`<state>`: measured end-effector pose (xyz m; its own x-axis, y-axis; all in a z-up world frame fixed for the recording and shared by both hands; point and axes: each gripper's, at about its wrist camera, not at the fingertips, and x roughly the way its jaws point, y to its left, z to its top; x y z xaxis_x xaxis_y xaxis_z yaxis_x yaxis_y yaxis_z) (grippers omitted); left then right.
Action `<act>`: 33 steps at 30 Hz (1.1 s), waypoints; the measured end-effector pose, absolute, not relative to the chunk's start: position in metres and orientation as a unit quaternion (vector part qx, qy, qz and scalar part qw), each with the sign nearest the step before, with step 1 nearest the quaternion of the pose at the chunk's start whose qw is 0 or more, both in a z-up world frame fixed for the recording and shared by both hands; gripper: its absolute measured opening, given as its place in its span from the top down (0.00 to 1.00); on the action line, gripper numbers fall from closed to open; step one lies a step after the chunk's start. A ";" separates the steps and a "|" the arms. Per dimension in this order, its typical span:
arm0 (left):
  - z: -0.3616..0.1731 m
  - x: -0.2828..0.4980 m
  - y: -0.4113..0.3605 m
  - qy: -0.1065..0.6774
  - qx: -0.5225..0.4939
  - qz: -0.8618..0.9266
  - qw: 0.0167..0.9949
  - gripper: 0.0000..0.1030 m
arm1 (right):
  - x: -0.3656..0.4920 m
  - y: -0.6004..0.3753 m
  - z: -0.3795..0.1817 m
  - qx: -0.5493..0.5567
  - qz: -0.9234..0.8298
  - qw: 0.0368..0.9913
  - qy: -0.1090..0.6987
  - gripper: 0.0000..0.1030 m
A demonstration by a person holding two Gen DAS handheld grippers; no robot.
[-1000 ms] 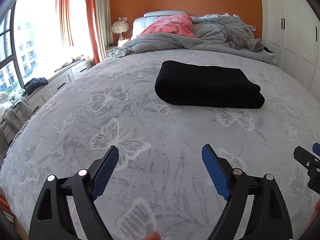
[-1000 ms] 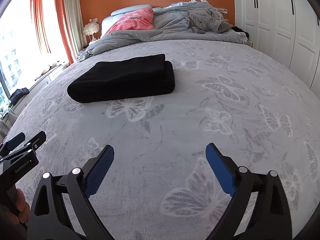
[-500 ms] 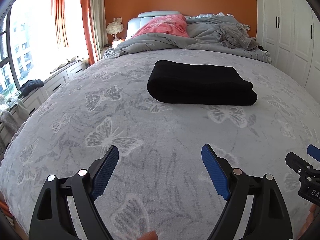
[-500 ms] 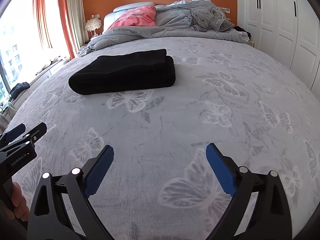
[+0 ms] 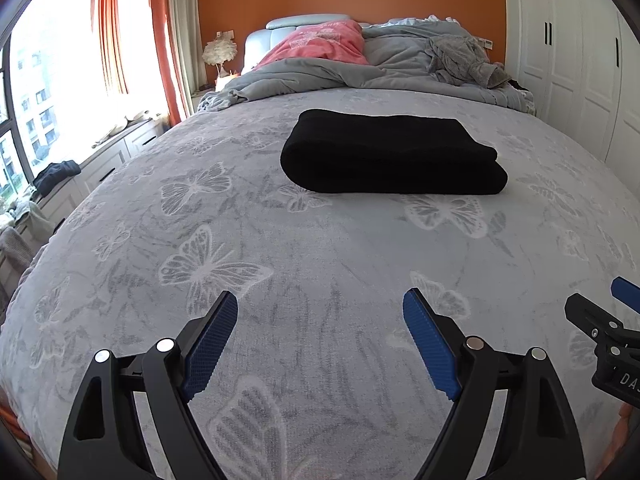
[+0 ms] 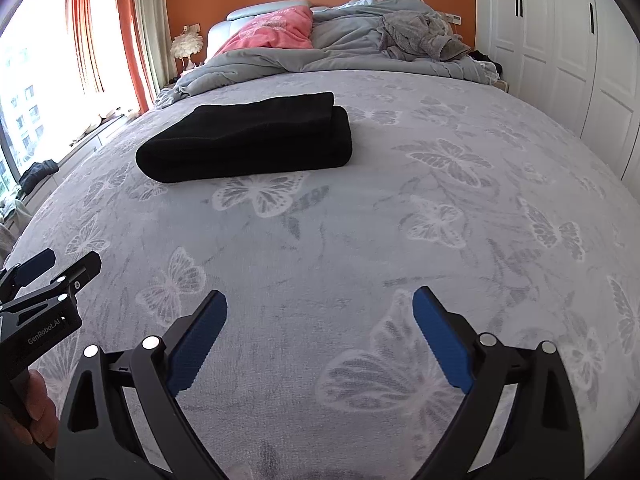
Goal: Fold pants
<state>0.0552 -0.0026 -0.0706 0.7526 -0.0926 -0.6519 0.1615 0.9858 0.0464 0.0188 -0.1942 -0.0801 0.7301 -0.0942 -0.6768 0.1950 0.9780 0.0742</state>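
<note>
**K:** Left gripper (image 5: 320,308) has its jaws spread wide, nothing between them. Blue pads (image 5: 210,344) hang over bare bedspread (image 5: 320,248).

**R:** Right one?

**K:** Right gripper (image 6: 320,306) is the same: jaws apart, holding nothing. Both sit at the foot end of the bed, side by side. In the left wrist view the right unit's tip shows at 3 to 4 o'clock; in the right wrist view the left unit shows at 8 o'clock, with a hand (image 6: 28,412) on its handle.

**R:** Pants location?

**K:** Black pants (image 5: 392,156) lie folded into a thick rectangle mid-bed. 12 o'clock from the left gripper, roughly 11 o'clock from the right (image 6: 248,136). Well apart from both, no contact.

**R:** Fold quality?

**K:** Stacked layers, rounded fold edge toward the window side, and the top layer stops a little short of the bottom one at the wardrobe side. Flat on the butterfly-print bedspread.

**R:** Anything else on the bed?

**K:** Rumpled grey duvet (image 5: 340,76) bunched at the head end, at 12 o'clock beyond the pants. Pink pillow (image 5: 320,42) against the headboard. Grey garment heap (image 5: 464,60) at 1 o'clock.

**R:** Surroundings?

**K:** Orange curtains (image 5: 160,40) and window at 10 o'clock, white wardrobe (image 5: 580,60) at 2 o'clock, small lamp (image 5: 219,52) beside the headboard.
</note>
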 end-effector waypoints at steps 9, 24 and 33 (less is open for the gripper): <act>-0.076 0.055 -0.004 0.356 0.049 -0.072 0.930 0.20 | 0.020 -0.194 -0.082 0.068 -0.078 0.926 0.362 0.11; -0.077 0.056 -0.006 0.359 0.057 -0.073 0.929 0.20 | 0.021 -0.194 -0.085 0.068 -0.080 0.925 0.364 0.10; -0.077 0.052 -0.013 0.353 0.069 -0.081 0.929 0.20 | 0.019 -0.193 -0.085 0.068 -0.080 0.925 0.366 0.10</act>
<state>0.0516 -0.0132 -0.0768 0.7374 -0.1014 -0.6678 0.1993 0.9773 0.0717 0.0193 -0.1934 -0.0851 0.7198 -0.0976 -0.6873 0.1968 0.9781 0.0672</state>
